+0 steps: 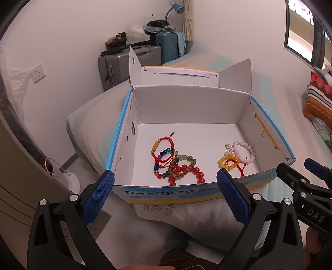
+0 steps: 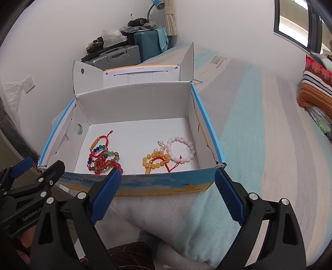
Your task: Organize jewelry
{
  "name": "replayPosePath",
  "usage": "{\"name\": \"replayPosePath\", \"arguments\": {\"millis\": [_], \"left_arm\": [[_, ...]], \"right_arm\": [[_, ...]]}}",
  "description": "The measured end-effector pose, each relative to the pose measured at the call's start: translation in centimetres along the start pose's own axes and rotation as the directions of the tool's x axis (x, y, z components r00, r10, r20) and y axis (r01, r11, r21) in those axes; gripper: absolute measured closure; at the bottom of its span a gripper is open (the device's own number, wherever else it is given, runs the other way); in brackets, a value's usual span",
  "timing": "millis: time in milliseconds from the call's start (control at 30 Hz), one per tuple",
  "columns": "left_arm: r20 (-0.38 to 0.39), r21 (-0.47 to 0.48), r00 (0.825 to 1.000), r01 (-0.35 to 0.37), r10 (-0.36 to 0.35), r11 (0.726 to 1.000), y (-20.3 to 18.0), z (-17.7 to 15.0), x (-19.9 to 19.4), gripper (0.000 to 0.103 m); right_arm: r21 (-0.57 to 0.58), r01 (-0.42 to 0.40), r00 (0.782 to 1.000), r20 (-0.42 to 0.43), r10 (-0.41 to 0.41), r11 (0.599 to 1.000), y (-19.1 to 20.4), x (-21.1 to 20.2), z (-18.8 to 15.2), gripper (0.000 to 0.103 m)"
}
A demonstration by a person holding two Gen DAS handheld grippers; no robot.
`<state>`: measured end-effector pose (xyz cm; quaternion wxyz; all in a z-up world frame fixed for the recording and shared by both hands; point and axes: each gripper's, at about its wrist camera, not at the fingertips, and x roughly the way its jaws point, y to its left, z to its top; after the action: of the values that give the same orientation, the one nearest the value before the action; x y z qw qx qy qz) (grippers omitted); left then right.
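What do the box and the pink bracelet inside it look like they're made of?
The box looks like thin printed cardboard: matte white inside, creased fold lines, glossy printed outside. The pink bracelet looks like polished stone or glass beads, pale, rounded and slightly translucent; plastic can't be ruled out.

White walls, window (image 2: 294, 22) at right — stacked suitcases (image 1: 145, 60), blue lamp (image 1: 176, 8), striped bed (image 2: 259, 124).
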<state>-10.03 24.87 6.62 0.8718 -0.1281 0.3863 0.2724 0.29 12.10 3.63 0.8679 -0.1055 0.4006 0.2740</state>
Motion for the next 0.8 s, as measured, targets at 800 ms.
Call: {"name": "replayPosePath", "arguments": {"millis": [800], "left_arm": [[0.001, 0.017, 1.000, -0.005, 0.005, 1.000, -0.85, 0.00, -0.03, 0.006]], "right_arm": [[0.006, -0.003, 1.000, -0.005, 0.004, 1.000, -0.67, 0.41, -0.43, 0.015]]}}
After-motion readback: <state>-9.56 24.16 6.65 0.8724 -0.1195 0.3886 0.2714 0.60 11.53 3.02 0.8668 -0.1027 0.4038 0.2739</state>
